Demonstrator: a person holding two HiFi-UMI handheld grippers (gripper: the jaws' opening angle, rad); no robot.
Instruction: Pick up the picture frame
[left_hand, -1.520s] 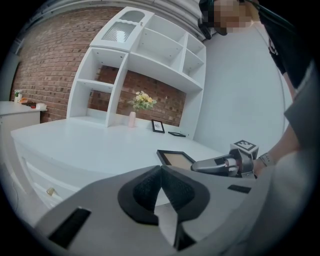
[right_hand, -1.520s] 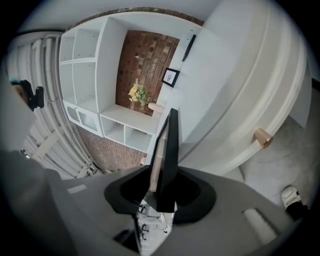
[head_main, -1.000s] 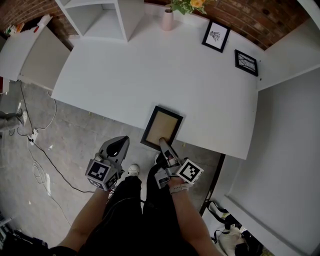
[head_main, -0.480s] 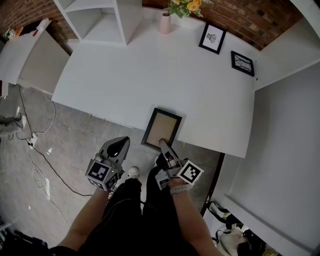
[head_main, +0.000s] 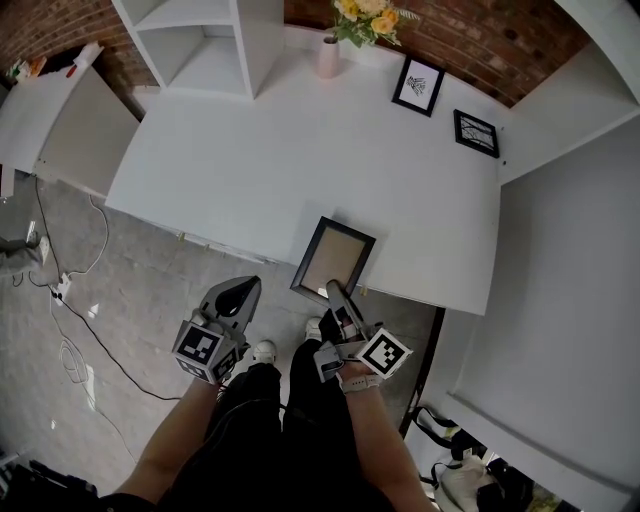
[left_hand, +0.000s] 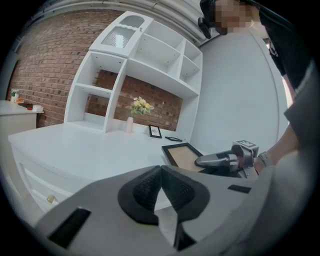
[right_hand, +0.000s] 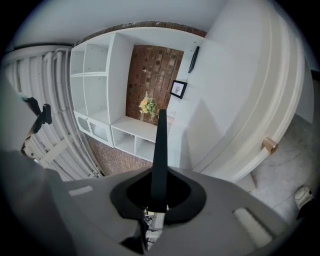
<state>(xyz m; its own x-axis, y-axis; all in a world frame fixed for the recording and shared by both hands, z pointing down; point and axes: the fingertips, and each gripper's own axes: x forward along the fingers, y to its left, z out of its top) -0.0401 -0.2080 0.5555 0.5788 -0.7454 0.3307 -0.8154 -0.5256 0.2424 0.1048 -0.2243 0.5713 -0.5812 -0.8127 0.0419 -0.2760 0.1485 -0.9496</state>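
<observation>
**A:** What does the right gripper (head_main: 335, 293) have?

**B:** The picture frame (head_main: 336, 258). Its jaws have just been closing with the frame's near edge between them, and now they clench it. In the right gripper view that black edge runs straight out from between the jaws.

**A:** Has the frame shifted?

**B:** Yes. A second ago it lay flat at the rim of the white table (head_main: 250, 160). Now the gripped edge looks raised and the frame is turned slightly. The rest of it reaches out beyond the fingertips, over the table top. I can't tell whether the far edge is clear of the surface.

**A:** And the left gripper (head_main: 232, 297)?

**B:** Its jaws are pressed together on nothing. It hangs off the table's edge, with the frame near its tips to one side, not touching.

**A:** What does that mean for the task?

**B:** I'd say the grasp is made and the lift has begun. A pinch on one edge could let the frame sag or pivot, so a steady rise seems wise. The vase of flowers (head_main: 329, 52), the small framed print (head_main: 418, 85) and its neighbour (head_main: 476, 133) stand well beyond the fingertips, out of the way.
</observation>
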